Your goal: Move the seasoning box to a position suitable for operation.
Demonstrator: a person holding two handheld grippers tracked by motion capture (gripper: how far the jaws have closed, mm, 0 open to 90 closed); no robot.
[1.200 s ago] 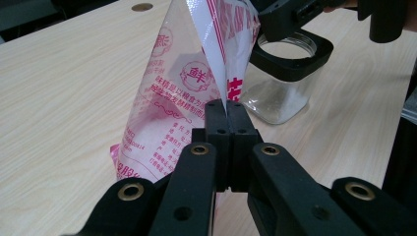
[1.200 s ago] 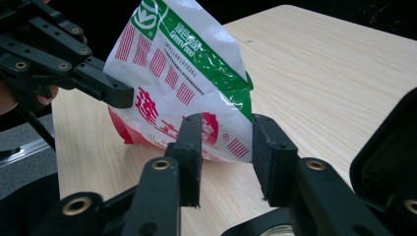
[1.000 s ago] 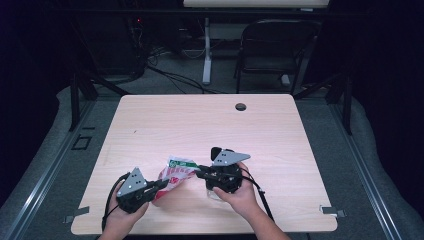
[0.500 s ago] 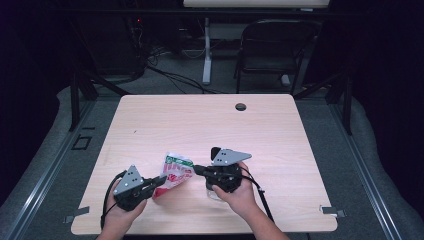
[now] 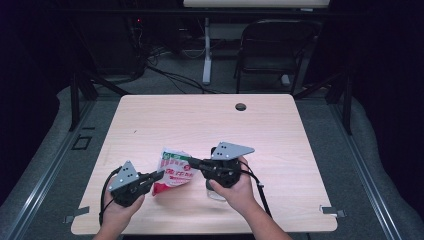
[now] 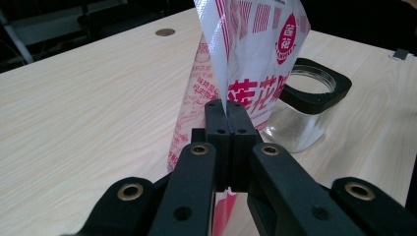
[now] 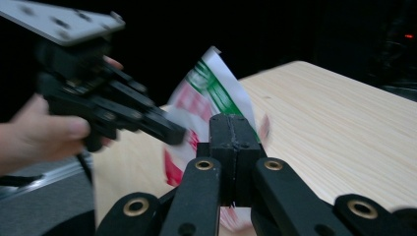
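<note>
A white plastic bag (image 5: 175, 170) printed in red and green hangs between my two grippers above the near part of the wooden table (image 5: 200, 125). My left gripper (image 5: 161, 175) is shut on the bag's lower left edge; in the left gripper view its jaws (image 6: 227, 105) pinch a fold of the bag (image 6: 255, 59). My right gripper (image 5: 191, 162) is shut on the bag's upper right edge, and its own view has the gripper (image 7: 230, 120) clamped on the blurred bag (image 7: 216, 83). A glass jar (image 6: 314, 93) with a black rim stands just behind the bag, partly under the right hand (image 5: 235, 190).
A round dark grommet (image 5: 240, 106) sits near the table's far edge. A folding chair (image 5: 275, 50) and a desk leg with cables stand on the floor beyond. The other gripper (image 7: 177, 135) and its hand (image 7: 44, 128) appear at left in the right gripper view.
The right gripper has risen slightly with the bag's upper edge. The bag now stands more upright between the grippers. The left gripper has stayed put.
</note>
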